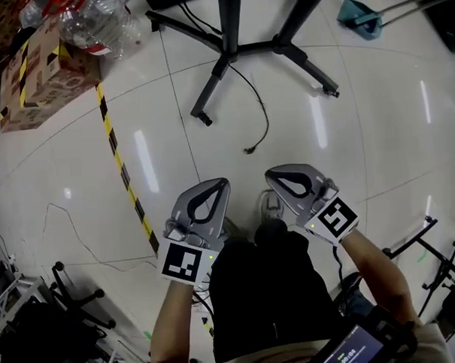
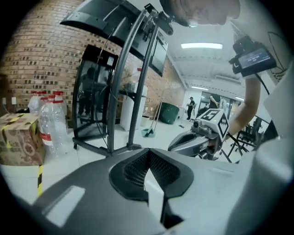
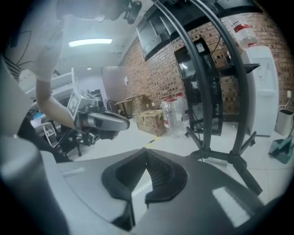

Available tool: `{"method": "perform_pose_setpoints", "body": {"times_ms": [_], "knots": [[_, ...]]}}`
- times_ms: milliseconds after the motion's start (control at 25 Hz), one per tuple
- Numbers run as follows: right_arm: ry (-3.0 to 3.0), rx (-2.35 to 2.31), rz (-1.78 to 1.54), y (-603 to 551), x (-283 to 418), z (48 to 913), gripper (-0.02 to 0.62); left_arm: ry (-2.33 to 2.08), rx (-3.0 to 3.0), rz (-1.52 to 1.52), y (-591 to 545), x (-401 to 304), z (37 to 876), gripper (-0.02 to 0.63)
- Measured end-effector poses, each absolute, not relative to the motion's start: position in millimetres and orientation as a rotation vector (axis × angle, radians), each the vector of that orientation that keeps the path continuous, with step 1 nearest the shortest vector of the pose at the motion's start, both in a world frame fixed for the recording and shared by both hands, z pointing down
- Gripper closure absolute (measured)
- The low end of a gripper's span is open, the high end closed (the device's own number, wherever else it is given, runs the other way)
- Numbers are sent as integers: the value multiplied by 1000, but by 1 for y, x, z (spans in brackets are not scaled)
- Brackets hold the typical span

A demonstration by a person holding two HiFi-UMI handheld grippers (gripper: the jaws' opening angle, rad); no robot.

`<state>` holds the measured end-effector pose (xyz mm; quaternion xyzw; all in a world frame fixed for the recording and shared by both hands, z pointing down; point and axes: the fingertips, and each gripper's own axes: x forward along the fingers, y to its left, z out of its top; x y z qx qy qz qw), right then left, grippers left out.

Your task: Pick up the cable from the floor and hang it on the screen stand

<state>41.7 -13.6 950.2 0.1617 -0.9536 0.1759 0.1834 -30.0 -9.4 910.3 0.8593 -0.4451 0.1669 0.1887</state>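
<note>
A thin black cable [image 1: 259,108] lies on the white tiled floor. It runs from the foot of the black screen stand [image 1: 229,45] and ends in a plug near the floor's middle. My left gripper [image 1: 219,185] and right gripper [image 1: 272,173] hover side by side in front of my body, short of the cable's loose end. Both are shut with nothing between the jaws. In the left gripper view the left gripper [image 2: 148,155] faces the stand [image 2: 131,78], and the right gripper [image 2: 198,137] shows beside it. The right gripper view shows the right gripper [image 3: 146,157] closed, facing the stand [image 3: 209,92].
A cardboard box [image 1: 34,72] and plastic water bottles [image 1: 92,21] sit at the back left. Yellow-black tape [image 1: 121,166] crosses the floor. A teal dustpan [image 1: 359,17] lies back right. Chair bases [image 1: 74,296] stand near left, and a folded black stand [image 1: 433,243] lies near right.
</note>
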Motion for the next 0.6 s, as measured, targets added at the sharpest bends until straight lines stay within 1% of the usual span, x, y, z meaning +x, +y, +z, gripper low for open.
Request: {"method": "perform_pose_setpoints", "body": {"times_ms": [80, 120, 160, 200, 320, 400, 440, 560, 600], "knots": [[-2674, 441, 480, -21, 37, 1005, 591, -1253, 2426, 504, -15, -31, 958, 586], [-2664, 437, 498, -23, 36, 1034, 575, -1251, 2429, 527, -17, -32, 981, 586], [-2651, 433, 516, -25, 36, 1065, 514, -1244, 2433, 554, -17, -35, 1005, 586], [-2635, 428, 514, -27, 36, 1096, 470, -1231, 2438, 582, -17, -38, 1029, 586], [-2548, 378, 400, -24, 34, 1182, 471, -1184, 2419, 657, -16, -52, 1101, 586], [-2471, 299, 329, -16, 28, 1236, 469, -1171, 2388, 665, -17, -63, 1135, 586], [-2430, 258, 308, -14, 25, 1261, 459, -1179, 2377, 654, -19, -68, 1146, 586], [-2308, 184, 268, -16, 19, 1321, 341, -1195, 2367, 629, -26, -78, 1173, 586], [-2277, 170, 239, -16, 19, 1334, 341, -1181, 2373, 629, -26, -78, 1180, 586]]}}
